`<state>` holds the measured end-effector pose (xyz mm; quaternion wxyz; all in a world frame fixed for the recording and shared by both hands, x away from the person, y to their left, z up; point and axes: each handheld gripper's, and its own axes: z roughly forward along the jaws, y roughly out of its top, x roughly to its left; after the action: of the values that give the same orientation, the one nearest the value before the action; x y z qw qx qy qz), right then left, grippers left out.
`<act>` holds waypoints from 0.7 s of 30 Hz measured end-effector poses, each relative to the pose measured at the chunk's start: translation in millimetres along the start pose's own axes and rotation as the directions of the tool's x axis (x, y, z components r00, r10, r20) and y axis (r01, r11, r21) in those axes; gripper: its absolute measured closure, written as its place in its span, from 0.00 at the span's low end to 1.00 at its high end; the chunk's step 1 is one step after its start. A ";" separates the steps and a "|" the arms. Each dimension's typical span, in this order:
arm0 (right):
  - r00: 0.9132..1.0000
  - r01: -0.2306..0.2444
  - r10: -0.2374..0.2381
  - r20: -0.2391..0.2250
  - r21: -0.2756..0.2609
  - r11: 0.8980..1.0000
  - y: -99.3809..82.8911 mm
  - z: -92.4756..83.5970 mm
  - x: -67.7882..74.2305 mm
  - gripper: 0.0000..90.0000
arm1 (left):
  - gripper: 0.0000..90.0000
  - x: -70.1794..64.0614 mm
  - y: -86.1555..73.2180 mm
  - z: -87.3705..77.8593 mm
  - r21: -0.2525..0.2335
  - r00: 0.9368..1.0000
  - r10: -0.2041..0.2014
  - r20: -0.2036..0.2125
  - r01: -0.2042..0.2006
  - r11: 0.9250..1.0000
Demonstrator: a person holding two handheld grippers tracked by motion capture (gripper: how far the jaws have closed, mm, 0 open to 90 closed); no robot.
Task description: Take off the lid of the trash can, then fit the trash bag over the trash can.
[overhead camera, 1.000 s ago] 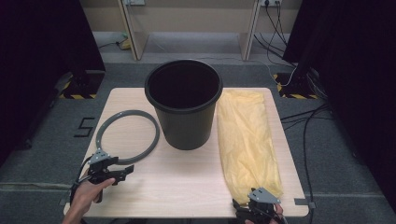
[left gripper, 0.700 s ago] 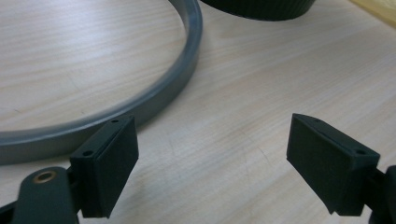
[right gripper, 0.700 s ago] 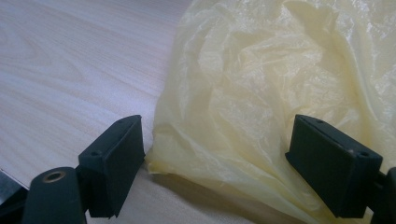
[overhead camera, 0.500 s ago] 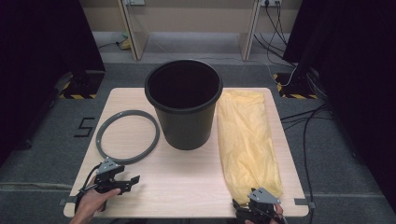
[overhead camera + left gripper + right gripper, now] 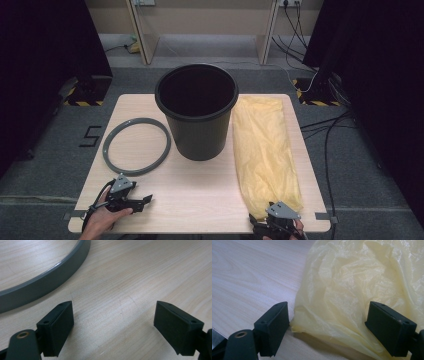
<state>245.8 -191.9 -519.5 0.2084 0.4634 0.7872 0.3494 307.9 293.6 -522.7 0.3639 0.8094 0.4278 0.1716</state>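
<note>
A black plastic bin (image 5: pixel 196 110) stands upright in the middle of the wooden table (image 5: pixel 200 192). To its left a grey ring (image 5: pixel 136 145) lies flat. On the right a yellow plastic bag (image 5: pixel 265 150) stretches from the far edge to the near edge. My left gripper (image 5: pixel 145 201) hovers low over the near left corner, just in front of the ring (image 5: pixel 45 287). Its jaws stand open (image 5: pixel 113 322) over bare wood. My right gripper (image 5: pixel 276 216) sits at the bag's near end. It is open (image 5: pixel 328 325), with the crumpled edge of the bag (image 5: pixel 362 285) lying between the jaws, untouched.
Dark curtains flank the table on both sides. Cables run over the grey floor at the right (image 5: pixel 325 130). Bare wood lies between the ring and the bag along the near edge, in front of the bin.
My left gripper has drawn back from the ring toward the near edge, a little to the right and lower. The right gripper, bin, ring and bag have not moved.
</note>
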 end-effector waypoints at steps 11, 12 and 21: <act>1.000 -0.001 0.001 0.000 -0.002 1.000 -0.7 -0.6 0.4 0.21 | 0.06 -7.9 -0.5 3.4 0.015 1.000 0.013 -0.012 -0.013 1.000; 1.000 -0.002 0.002 -0.001 -0.001 1.000 -0.8 -0.6 0.4 0.21 | 0.04 -8.3 -0.3 3.7 0.018 1.000 0.015 -0.014 -0.015 1.000; 1.000 0.002 -0.002 0.000 -0.002 1.000 -0.9 -0.8 0.3 0.21 | 0.03 -8.5 -0.1 4.0 0.020 1.000 0.014 -0.011 -0.014 1.000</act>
<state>244.6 -192.2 -519.7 0.2093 0.4623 0.7874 0.3500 305.4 285.0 -525.3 0.3522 0.8150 0.4257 0.1745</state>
